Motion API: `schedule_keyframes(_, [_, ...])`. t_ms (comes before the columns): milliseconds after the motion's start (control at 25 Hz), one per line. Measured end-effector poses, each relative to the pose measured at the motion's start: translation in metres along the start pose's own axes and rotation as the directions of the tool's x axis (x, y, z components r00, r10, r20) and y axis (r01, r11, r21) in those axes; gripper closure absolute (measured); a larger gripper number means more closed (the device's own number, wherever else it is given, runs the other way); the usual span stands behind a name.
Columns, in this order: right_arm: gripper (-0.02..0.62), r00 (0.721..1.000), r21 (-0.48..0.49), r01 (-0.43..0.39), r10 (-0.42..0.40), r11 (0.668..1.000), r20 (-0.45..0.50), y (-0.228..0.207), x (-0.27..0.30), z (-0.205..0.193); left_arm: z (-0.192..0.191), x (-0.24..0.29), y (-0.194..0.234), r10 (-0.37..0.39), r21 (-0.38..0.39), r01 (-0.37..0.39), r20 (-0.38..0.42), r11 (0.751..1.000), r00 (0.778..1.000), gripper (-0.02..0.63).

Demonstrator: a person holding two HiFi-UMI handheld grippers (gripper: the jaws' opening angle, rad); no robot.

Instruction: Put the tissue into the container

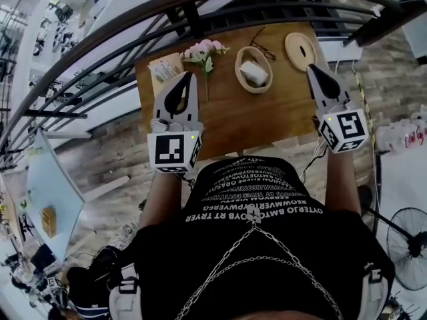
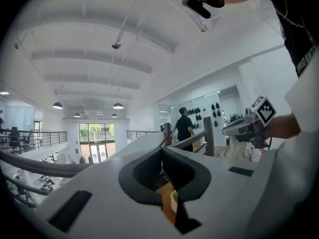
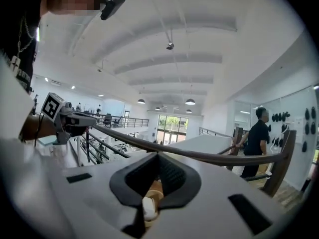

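White plastic is filling the near field: the left hand-held gripper point(image 1: 187, 79) and the right hand-held gripper point(image 1: 313, 71) are hovering above the near part of the brown wooden table point(image 1: 253, 122). Each is carrying its 2 jaws pressed together with nothing pinched (in both gripper views the dark pads are meeting at the tip).

Further out, the white crumpled tissue point(image 1: 254, 73) is already lying inside the oval woven basket container point(image 1: 238, 64). The basket is sitting near the table's far edge, between the small bunch of pink flowers point(image 1: 204, 51) and the round pale wooden lid point(image 1: 300, 50), which is lying flat beside it and apart from it.

I am judging the tissue to be very light, soft and easily squashed, and not slippery. It is likely to crumple rather than resist, so a gentle pinch on a raised fold at its top is looking like the best hold. It could snag or tear on the weave if dragged.

The basket wall is hiding the tissue's lower part, so I cannot tell whether 1 sheet or several are lying there. The pale flat packet point(image 1: 165, 67) at the far left corner is too small to identify. Both gripper views are pointing up at the ceiling, so they are showing only a sliver of the tabletop through the jaw opening.
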State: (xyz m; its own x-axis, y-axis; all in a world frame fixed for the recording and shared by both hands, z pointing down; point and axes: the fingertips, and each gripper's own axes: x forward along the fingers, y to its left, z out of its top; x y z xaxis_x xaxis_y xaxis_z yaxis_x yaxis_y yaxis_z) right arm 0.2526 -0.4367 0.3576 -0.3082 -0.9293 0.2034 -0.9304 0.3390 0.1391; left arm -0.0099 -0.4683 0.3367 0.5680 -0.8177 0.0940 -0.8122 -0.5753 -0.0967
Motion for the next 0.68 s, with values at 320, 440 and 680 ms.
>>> schedule_keyframes(320, [0.581, 0.999, -0.009, 0.02, -0.02, 1.0, -0.042, 0.004, -0.007, -0.005, -0.011, 0.008, -0.002, -0.033, -0.014, 0.033, -0.014, 0.999, 0.999, 0.577])
schedule_keyframes(440, [0.581, 0.999, -0.016, 0.009, -0.01, 1.0, -0.046, 0.002, 0.0, -0.005, -0.011, 0.016, -0.005, -0.034, -0.01, 0.034, -0.02, 0.999, 0.999, 0.577])
schedule_keyframes(680, [0.581, 0.997, -0.016, -0.031, 0.03, 0.999, -0.066, -0.009, 0.02, -0.015, -0.007, 0.038, -0.008, -0.015, 0.007, 0.015, -0.029, 1.0, 0.999, 0.577])
